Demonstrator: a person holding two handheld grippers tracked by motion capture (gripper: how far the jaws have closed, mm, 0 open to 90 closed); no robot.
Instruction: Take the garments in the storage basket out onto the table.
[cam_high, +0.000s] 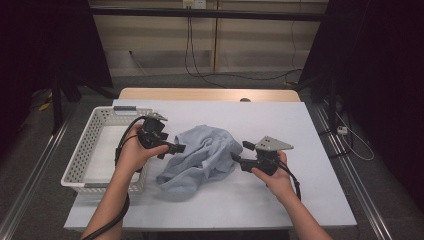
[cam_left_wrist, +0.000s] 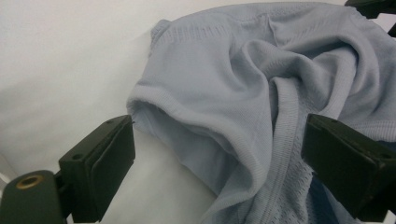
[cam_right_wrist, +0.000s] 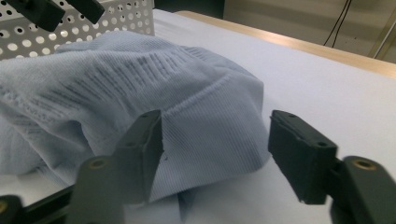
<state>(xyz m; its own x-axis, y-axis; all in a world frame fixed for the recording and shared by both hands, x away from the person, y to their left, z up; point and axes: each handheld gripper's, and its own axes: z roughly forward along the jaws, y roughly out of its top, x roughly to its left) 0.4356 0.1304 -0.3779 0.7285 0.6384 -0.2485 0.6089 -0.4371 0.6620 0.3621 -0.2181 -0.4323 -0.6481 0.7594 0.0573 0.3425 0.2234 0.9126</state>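
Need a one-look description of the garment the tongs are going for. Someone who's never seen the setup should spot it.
Start at the table with its pale blue-white cover; a white perforated basket sits at its left edge. Just right of the basket, mid-table, lies a crumpled light blue knit garment between the left tongs and right tongs. It is the one soft, rumpled thing there, with ribbed hems.

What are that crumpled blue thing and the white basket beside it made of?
The blue garment looks like soft knitted fabric: fine ribbing, a ribbed hem and a mesh-like patch show in the gripper views, and it lies in limp matte folds. Cotton or synthetic, I cannot tell. The white basket looks like rigid perforated plastic or painted metal, with rows of small round holes in its walls.
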